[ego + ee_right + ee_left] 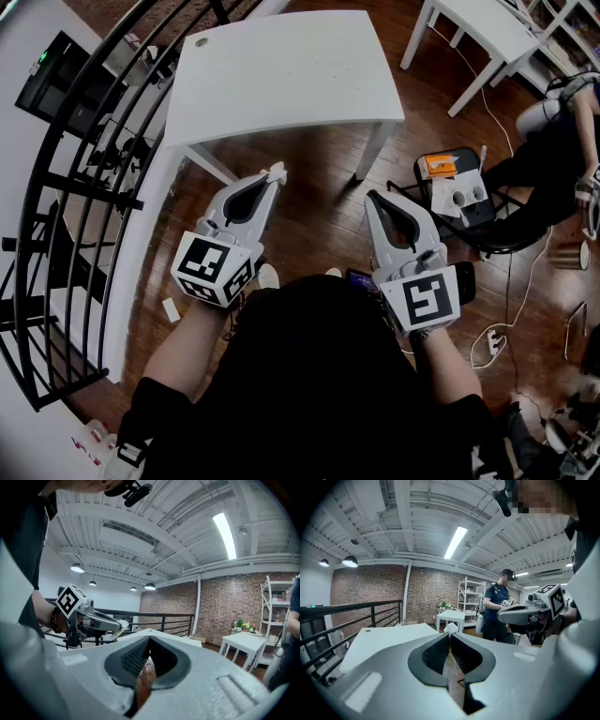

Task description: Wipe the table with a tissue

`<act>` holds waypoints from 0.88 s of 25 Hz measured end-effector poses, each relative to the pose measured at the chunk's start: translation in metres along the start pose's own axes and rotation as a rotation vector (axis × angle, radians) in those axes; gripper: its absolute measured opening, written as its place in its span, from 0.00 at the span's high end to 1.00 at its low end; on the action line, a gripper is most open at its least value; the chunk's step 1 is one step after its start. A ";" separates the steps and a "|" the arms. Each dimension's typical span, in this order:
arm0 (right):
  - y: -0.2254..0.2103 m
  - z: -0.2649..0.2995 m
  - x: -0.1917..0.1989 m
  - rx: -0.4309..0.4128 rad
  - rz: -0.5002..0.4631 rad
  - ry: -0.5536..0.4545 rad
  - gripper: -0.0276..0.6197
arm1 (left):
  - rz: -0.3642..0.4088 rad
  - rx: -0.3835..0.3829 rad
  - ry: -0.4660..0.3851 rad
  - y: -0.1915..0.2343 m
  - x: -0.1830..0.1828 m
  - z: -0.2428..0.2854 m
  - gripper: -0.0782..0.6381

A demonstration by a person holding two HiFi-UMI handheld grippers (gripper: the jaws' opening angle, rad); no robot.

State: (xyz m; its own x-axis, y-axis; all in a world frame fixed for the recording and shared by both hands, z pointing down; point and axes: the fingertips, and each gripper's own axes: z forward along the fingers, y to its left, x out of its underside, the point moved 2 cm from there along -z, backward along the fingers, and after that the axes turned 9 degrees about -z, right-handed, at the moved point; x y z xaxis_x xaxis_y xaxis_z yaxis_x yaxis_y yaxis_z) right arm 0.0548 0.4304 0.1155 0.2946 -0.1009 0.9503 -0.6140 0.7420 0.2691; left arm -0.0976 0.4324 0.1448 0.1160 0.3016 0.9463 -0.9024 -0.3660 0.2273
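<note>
The white table (281, 66) stands ahead of me, its top bare except for a small round cap (200, 41) near the far left corner. My left gripper (275, 174) is held in the air short of the table's near edge, shut on a small white tissue (277, 171). In the left gripper view the tissue (451, 627) pokes out past the closed tips. My right gripper (372, 197) hovers beside it over the wooden floor, shut with nothing between its jaws. The right gripper view shows the left gripper (117, 626) and its tissue (123, 624).
A black railing (84, 178) curves along the left. A black stool (459, 192) carrying an orange item and cups stands to the right. Another white table (478, 28) is at the top right. A person (553, 155) is at the right edge, and cables lie on the floor.
</note>
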 end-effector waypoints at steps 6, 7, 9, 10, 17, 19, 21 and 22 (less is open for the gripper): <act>-0.017 -0.011 0.009 -0.007 -0.003 -0.006 0.97 | 0.005 -0.014 -0.002 -0.015 0.002 0.014 0.85; -0.019 -0.012 0.010 -0.009 -0.003 -0.006 0.97 | 0.006 -0.017 -0.002 -0.016 0.002 0.016 0.85; -0.024 -0.014 0.013 -0.013 -0.005 -0.001 0.97 | 0.006 -0.022 -0.005 -0.019 0.001 0.021 0.85; -0.026 -0.014 0.015 -0.015 -0.005 0.005 0.97 | 0.005 -0.023 -0.006 -0.020 0.001 0.023 0.85; -0.035 -0.009 0.021 -0.023 0.002 0.037 0.97 | 0.005 -0.023 -0.002 -0.021 0.002 0.036 0.85; -0.038 -0.006 0.020 -0.022 0.003 0.036 0.97 | 0.005 -0.019 -0.003 -0.020 0.001 0.041 0.85; -0.040 -0.003 0.021 -0.019 0.003 0.038 0.97 | 0.006 -0.014 -0.003 -0.018 0.001 0.046 0.85; -0.042 -0.001 0.022 -0.016 0.004 0.042 0.97 | 0.006 -0.012 -0.004 -0.016 0.000 0.049 0.85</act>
State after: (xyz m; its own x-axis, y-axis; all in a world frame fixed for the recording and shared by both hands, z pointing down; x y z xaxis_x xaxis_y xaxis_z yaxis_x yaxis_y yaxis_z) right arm 0.0880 0.3975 0.1254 0.3235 -0.0702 0.9436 -0.6033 0.7529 0.2629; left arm -0.0626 0.3949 0.1525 0.1118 0.2962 0.9486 -0.9079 -0.3576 0.2187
